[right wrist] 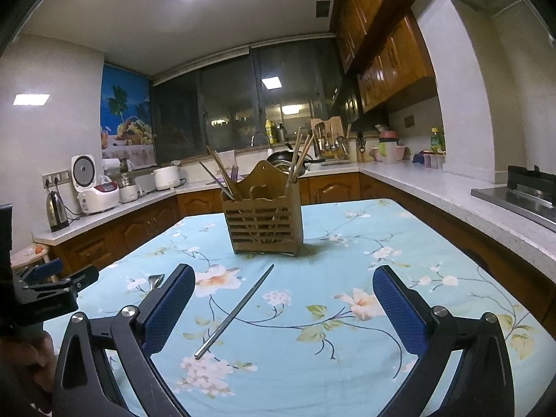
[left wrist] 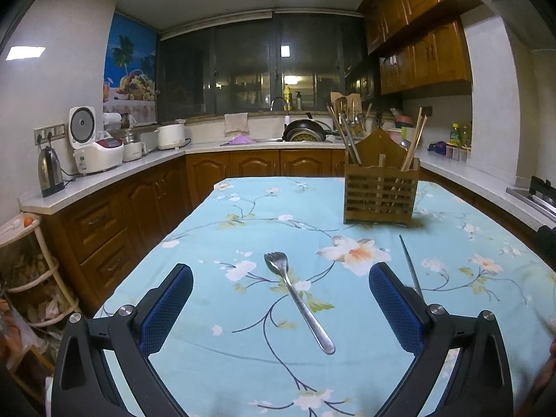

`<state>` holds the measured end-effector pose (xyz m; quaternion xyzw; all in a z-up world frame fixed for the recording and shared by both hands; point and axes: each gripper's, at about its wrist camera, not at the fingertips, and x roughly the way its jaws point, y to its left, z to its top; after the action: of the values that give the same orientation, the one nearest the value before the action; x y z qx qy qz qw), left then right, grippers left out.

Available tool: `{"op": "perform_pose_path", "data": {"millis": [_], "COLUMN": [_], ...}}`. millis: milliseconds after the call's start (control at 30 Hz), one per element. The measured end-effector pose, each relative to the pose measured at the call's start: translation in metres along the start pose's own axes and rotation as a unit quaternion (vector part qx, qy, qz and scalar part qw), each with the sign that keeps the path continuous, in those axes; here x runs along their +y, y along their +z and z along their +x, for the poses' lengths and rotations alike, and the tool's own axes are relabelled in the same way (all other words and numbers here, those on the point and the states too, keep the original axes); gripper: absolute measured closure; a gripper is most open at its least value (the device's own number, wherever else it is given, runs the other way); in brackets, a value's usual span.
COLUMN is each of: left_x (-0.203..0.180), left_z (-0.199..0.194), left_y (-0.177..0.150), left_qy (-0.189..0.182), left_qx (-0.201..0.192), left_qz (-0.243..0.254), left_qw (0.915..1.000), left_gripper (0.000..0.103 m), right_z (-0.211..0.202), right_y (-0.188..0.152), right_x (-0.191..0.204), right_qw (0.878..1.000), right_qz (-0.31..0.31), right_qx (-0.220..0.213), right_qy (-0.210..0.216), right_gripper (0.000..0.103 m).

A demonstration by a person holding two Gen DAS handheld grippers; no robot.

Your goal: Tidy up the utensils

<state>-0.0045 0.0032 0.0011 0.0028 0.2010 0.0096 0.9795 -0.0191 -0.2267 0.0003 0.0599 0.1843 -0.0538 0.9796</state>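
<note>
Two utensils lie loose on the floral blue tablecloth [left wrist: 243, 365]. Leftmost is a shiny metal fork [left wrist: 298, 301], flat on the cloth with its tines towards the holder, framed by the left gripper [left wrist: 280, 279], whose blue-padded jaws stand wide and empty. Next comes a thin steel chopstick [right wrist: 235, 311], lying diagonally between the equally wide, empty jaws of the right gripper [right wrist: 283, 279]. Beyond stands a slatted wooden holder [right wrist: 263, 217] with chopsticks upright inside.

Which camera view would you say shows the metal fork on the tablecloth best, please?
The left wrist view: the fork lies whole, tines to handle, between the open left gripper fingers. The right wrist view shows only its tines, beside the right gripper's finger.
</note>
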Motion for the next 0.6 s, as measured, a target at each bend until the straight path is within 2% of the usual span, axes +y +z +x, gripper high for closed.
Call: {"op": "perform_pose_path", "data": {"millis": [600], "left_x": [-0.0057], "left_z": [-0.0068], "left_y": [-0.0008], "left_qy": [-0.005], "left_qx": [-0.005], "left_qz": [0.001], "left_qw": [1.0], "left_gripper": [0.001], "right_z": [-0.0004], "right_y": [0.0036], "right_x": [0.0006], "right_qw": [1.0], "right_qz": [0.002], "right_qx": [-0.001], "right_qy": [0.005], "right_gripper": [0.0]}}
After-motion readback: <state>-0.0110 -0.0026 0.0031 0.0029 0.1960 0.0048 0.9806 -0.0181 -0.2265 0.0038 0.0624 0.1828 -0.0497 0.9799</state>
